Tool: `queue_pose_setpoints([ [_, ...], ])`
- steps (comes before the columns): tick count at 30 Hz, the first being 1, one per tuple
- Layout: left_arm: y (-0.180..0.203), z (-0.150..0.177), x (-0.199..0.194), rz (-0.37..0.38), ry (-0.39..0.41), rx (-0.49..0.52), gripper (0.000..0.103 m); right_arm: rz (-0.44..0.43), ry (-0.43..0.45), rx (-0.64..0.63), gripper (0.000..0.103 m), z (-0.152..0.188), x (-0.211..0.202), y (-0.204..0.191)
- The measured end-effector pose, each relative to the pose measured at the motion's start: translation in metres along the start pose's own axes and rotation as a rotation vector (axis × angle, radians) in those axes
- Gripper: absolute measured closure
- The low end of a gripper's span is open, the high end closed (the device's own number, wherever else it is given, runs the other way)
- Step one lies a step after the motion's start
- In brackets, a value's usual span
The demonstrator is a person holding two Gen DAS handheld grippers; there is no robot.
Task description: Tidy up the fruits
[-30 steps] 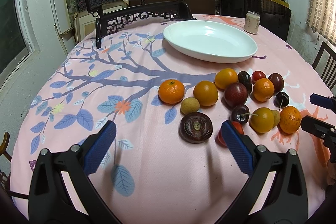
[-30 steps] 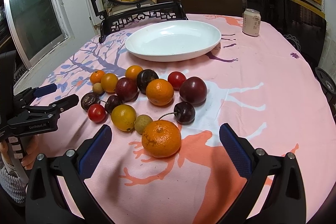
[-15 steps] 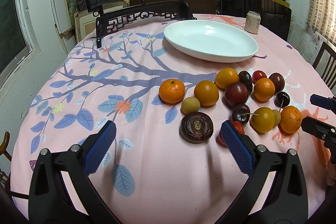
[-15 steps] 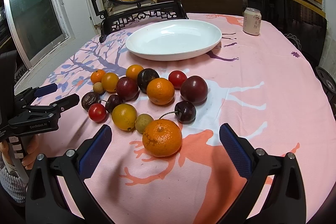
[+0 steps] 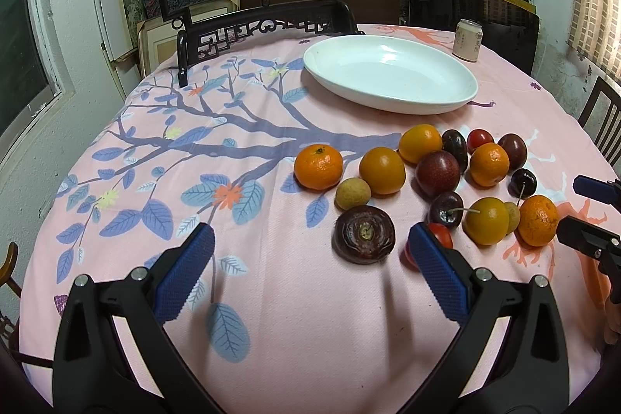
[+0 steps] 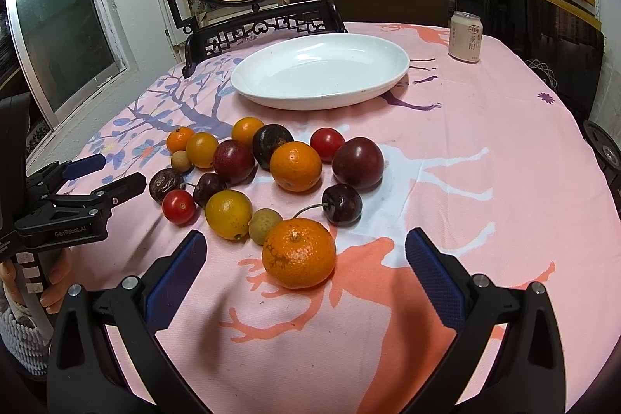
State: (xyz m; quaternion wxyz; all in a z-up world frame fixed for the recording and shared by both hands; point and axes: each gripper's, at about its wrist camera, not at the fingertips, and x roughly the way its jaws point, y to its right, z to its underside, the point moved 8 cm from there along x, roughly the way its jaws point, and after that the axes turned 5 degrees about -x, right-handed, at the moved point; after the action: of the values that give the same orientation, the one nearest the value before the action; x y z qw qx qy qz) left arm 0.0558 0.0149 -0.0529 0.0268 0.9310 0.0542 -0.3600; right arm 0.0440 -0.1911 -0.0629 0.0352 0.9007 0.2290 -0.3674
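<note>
Little had moved since a second earlier: both views showed the same layout, with only a slight drift of the right camera toward the fruit.

In the right view the tangerine [image 6: 298, 253] lay at lower centre, directly between the spread fingers of the right gripper [image 6: 304, 272], which was open and held nothing. A longan [image 6: 265, 225] touched its upper left side, and a stemmed cherry [image 6: 342, 203] sat just above it. The rest of the fruit clustered up and left, all on the cloth [image 6: 485, 181]; the white plate [image 6: 388, 80] at upper centre held none, so the sorting looked not yet begun.

In the left view the left gripper [image 5: 308, 268] was likewise open and empty, with a dark wrinkled fruit [image 5: 364, 234] between its fingers toward the right and a red tomato [image 5: 440, 237] half hidden behind the right pad.

Closing on the tangerine could nudge the longan and send round fruit rolling across the cloth. A hard squeeze might bruise the peel; a light one could let it slip on the way to the plate. A can [image 6: 465, 36] stood at upper right, well apart.
</note>
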Motion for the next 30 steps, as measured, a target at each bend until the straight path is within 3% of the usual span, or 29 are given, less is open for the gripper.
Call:
queue_pose_setpoints([
  [18, -0.001, 0.006, 0.003, 0.006, -0.015, -0.002, 0.002, -0.009, -0.003, 0.0, 0.001, 0.001, 0.002, -0.001],
  [30, 0.019, 0.018, 0.017, 0.132, -0.129, 0.037, 0.002, -0.034, -0.026, 0.005, 0.001, 0.006, 0.005, -0.003],
])
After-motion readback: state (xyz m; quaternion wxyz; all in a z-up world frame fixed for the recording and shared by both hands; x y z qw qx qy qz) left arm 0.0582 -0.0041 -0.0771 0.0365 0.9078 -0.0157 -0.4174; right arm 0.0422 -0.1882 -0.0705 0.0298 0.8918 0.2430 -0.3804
